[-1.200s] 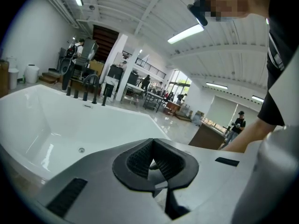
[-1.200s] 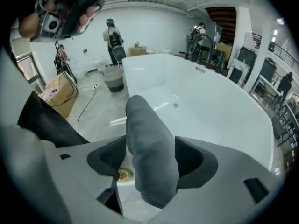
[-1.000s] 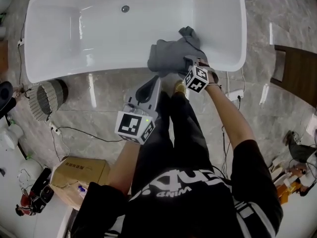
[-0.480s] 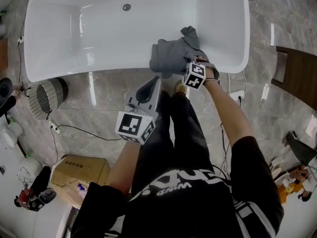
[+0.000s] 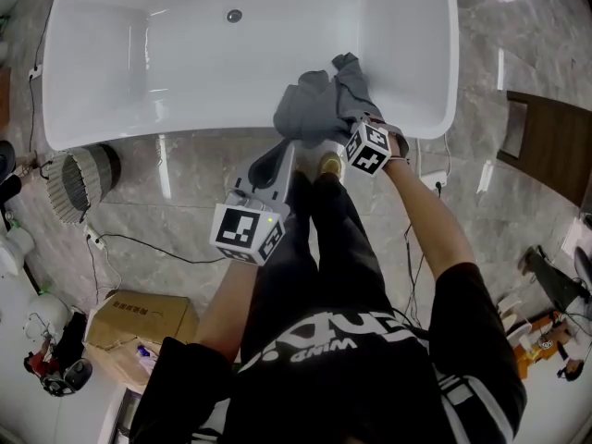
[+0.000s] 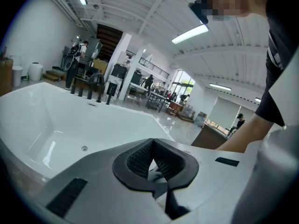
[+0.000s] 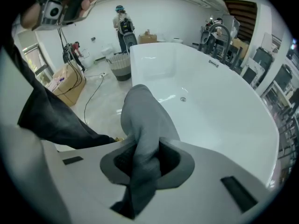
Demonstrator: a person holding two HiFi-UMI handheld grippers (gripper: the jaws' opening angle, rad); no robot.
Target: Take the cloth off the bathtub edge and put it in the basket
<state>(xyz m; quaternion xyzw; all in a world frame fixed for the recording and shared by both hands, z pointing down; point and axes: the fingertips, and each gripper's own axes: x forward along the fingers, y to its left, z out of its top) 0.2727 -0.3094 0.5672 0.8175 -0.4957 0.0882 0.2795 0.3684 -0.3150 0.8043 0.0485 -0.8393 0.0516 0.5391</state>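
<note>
A grey cloth (image 5: 314,107) lies bunched on the near rim of the white bathtub (image 5: 185,63). My right gripper (image 5: 348,126) points steeply down at that rim. Its jaws have just been closing and now pinch a fold of the cloth (image 7: 145,120), which stands up between the pads of the right gripper (image 7: 145,147). My left gripper (image 5: 274,161) hovers just left of the cloth, below the rim, with nothing in it. In the left gripper view its jaws (image 6: 152,146) meet at the tips. The ribbed basket (image 5: 83,181) stands on the floor at the tub's left end.
A cardboard box (image 5: 139,326) sits at the lower left, with a black cable (image 5: 139,245) running across the marble floor. A dark wooden panel (image 5: 546,146) lies to the right. The person's legs (image 5: 324,239) stand right against the tub.
The right gripper's jaws have closed on the cloth, which is now gathered up and slightly raised off the rim. The left gripper has stayed where it was.
</note>
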